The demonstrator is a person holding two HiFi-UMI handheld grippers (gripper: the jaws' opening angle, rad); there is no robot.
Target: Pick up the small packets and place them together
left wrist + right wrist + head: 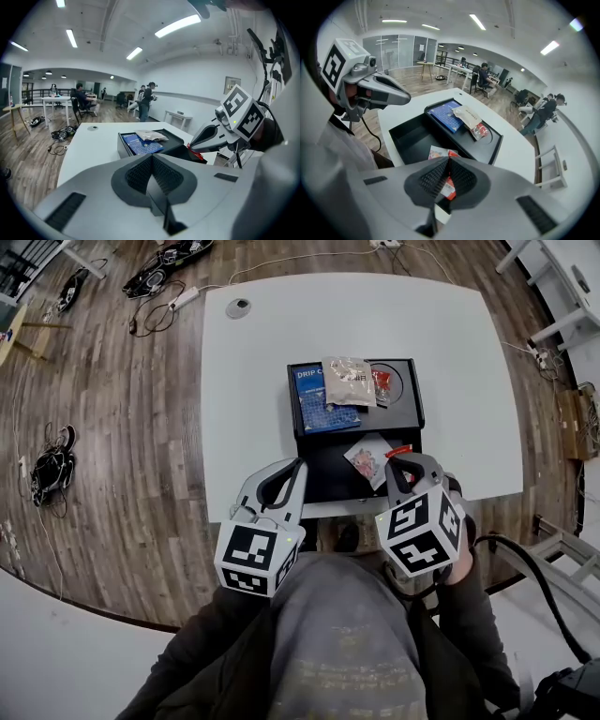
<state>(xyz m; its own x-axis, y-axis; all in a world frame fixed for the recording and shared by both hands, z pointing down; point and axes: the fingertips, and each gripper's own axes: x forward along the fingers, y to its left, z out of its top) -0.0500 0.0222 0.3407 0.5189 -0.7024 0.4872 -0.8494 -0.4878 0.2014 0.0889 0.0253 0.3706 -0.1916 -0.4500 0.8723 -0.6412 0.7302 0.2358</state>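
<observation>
My right gripper (pixel 401 457) (pixel 449 161) is shut on a small white-and-red packet (pixel 367 458) (pixel 437 153), gripped by its red edge and hanging just above the near black tray (pixel 319 482) (pixel 410 136). In the far black tray (pixel 416 399) (pixel 497 140) lie a blue drip packet (pixel 315 401) (pixel 445 115), a pale beige packet (pixel 347 381) (pixel 468 116) on top of it, and a small red packet (pixel 382 382) (pixel 482 131). My left gripper (pixel 298 465) (pixel 152 159) hovers at the near tray's left edge, pads together with nothing between them.
Both trays sit near the front edge of a white table (pixel 262 381) with a round grommet (pixel 238 307) at its far left. Cables and power strips (pixel 159 282) lie on the wooden floor. My body is close against the table's front edge. People sit at distant desks (pixel 84 101).
</observation>
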